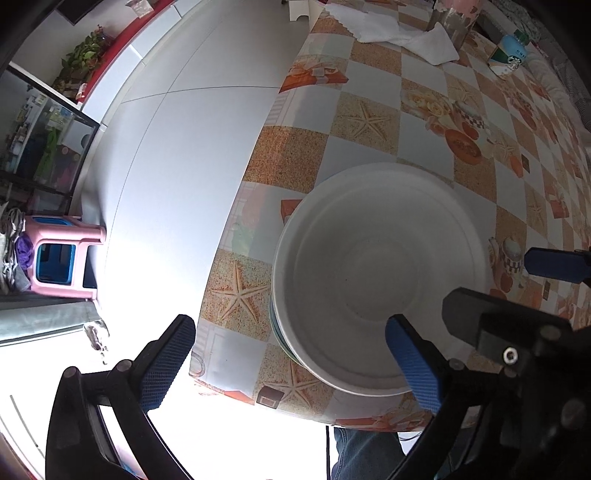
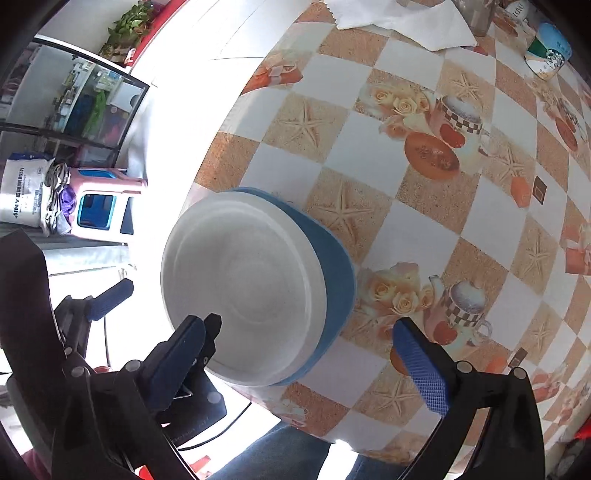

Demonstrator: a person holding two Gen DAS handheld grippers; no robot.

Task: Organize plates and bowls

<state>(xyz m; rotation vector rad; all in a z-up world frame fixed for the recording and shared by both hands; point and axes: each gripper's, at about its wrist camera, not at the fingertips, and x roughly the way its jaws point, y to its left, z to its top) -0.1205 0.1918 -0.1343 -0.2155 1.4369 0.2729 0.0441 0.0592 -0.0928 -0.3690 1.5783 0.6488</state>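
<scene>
A white bowl (image 1: 369, 280) sits on top of a blue dish (image 2: 334, 266) near the corner of the patterned table (image 1: 369, 122). In the right wrist view the same white bowl (image 2: 247, 288) shows with the blue rim sticking out to its right. My left gripper (image 1: 291, 363) is open above the bowl's near-left side; one fingertip (image 1: 413, 362) is over the rim, the other hangs past the table edge. My right gripper (image 2: 299, 365) is open too, its jaws wide over the stack's near-right rim, with no pad pressing. Nothing is held.
A white cloth (image 1: 406, 33), a metal tumbler (image 1: 454, 22) and a green-logo paper cup (image 2: 546, 55) stand at the table's far end. A pink stool (image 1: 59, 254) is on the floor to the left. A person's jeans (image 2: 280, 450) show below the table edge.
</scene>
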